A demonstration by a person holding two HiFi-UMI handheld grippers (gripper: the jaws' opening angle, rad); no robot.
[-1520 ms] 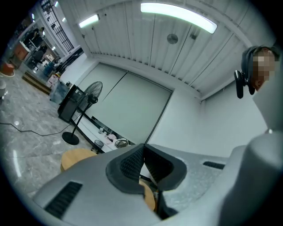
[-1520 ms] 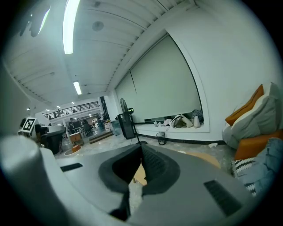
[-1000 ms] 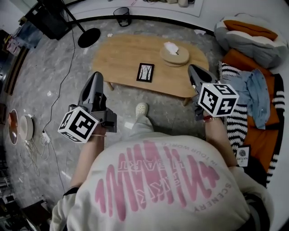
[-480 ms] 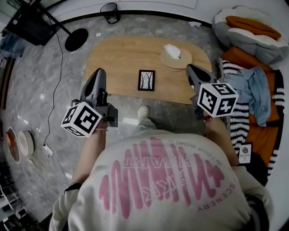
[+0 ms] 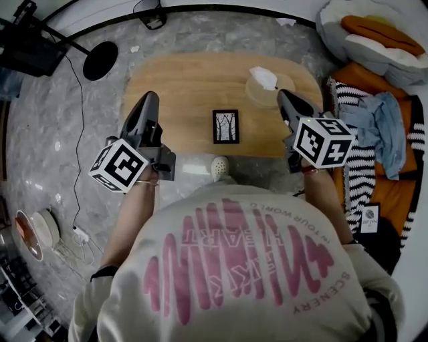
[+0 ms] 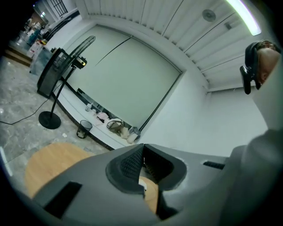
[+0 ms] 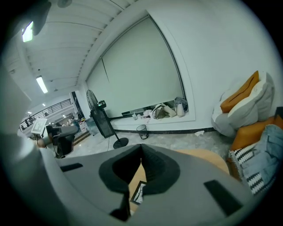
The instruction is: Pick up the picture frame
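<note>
Black-rimmed rectangular picture frame (image 5: 226, 126) lay flat on smooth oval wooden tabletop (image 5: 174, 80), near front edge. Matte grey left tool (image 5: 150, 100) and right tool (image 5: 283, 99) flanked it, well apart from it. Both tools' jaws closed tip to tip, nothing between ribbed pads.

Counted from above: one picture frame (image 5: 225, 126), one wooden table (image 5: 174, 80), one round tissue holder (image 5: 257, 92). Two grippers, the left gripper (image 5: 151, 97) and the right gripper (image 5: 281, 94), carry two marker cubes (image 5: 119, 165) (one on each). On the floor around them: one waste bin (image 5: 150, 16), one standing fan (image 5: 100, 60), one pale shoe (image 5: 219, 167), one denim garment (image 5: 382, 123), one beanbag (image 5: 354, 50).
</note>
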